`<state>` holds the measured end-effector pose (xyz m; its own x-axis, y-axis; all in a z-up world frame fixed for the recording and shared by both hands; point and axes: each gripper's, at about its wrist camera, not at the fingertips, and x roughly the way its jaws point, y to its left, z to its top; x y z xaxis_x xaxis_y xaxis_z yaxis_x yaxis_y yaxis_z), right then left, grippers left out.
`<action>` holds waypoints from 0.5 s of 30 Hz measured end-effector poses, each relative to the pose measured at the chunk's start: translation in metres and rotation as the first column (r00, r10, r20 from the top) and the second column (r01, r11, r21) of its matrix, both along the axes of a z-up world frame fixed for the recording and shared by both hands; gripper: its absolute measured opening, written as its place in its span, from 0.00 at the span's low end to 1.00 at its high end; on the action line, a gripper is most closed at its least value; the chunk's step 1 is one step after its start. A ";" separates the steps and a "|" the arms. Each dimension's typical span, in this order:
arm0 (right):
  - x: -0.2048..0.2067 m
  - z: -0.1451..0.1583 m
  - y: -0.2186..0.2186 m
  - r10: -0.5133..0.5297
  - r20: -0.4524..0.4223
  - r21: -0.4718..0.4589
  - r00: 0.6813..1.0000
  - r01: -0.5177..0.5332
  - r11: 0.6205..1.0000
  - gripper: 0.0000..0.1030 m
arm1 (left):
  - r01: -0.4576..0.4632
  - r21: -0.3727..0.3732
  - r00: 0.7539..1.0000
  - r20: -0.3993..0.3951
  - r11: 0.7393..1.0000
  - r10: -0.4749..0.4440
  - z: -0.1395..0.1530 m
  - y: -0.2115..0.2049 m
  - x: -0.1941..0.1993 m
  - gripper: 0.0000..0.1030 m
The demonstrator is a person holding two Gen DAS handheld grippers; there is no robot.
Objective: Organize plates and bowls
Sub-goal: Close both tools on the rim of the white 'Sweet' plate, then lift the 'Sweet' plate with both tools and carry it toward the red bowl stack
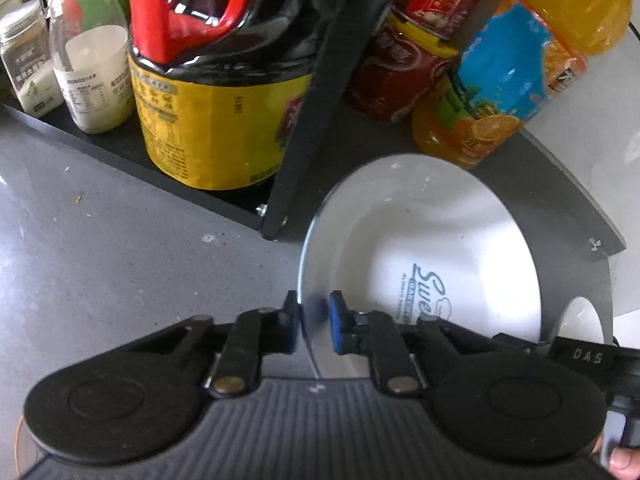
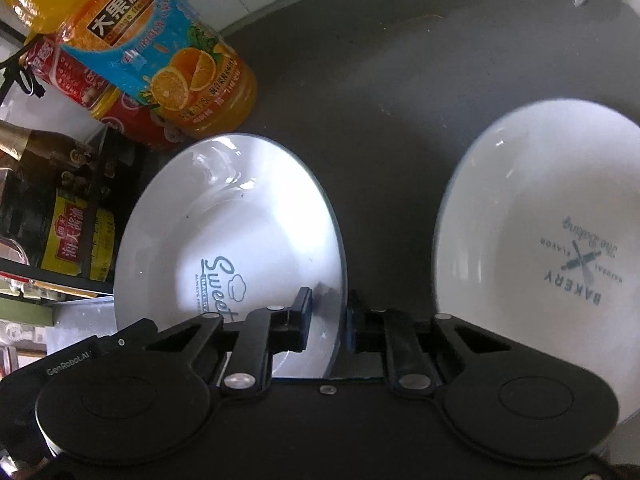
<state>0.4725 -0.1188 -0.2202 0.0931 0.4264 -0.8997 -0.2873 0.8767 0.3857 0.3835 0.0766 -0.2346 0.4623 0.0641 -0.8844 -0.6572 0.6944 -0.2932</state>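
Note:
A white bowl printed "Sweet" [image 1: 432,240] sits on a dark shelf board [image 1: 560,184]. My left gripper [image 1: 314,322] is closed on its left rim, one blue pad inside, one outside. My right gripper [image 2: 328,316] is closed on the same bowl's [image 2: 224,216] right rim. A second white bowl printed "Bakery" [image 2: 560,232] stands to the right on the same board [image 2: 400,80], apart from the first; a sliver of it shows in the left wrist view [image 1: 580,320].
An orange juice bottle [image 1: 520,64] and red cans [image 1: 400,60] stand behind the bowl. A big dark soy sauce jug [image 1: 216,80] and small jars [image 1: 92,60] fill the shelf left of a black upright [image 1: 320,100]. Grey counter [image 1: 100,240] lies lower left.

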 end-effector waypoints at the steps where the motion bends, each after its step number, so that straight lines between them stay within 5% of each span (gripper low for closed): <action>1: 0.000 0.000 0.001 0.007 0.006 -0.003 1.000 -0.007 1.000 0.17 | -0.008 -0.012 1.000 0.009 1.000 0.008 -0.001 0.001 -0.001 0.12; 15: -0.015 0.030 -0.008 0.043 0.100 0.080 0.994 -0.051 0.995 0.09 | -0.078 -0.073 0.994 0.071 0.994 0.084 0.028 0.020 -0.026 0.05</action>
<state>0.4580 -0.1266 -0.1897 0.1574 0.5046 -0.8489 -0.3679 0.8277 0.4238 0.3572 0.0962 -0.2064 0.5226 0.0428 -0.8515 -0.6850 0.6156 -0.3895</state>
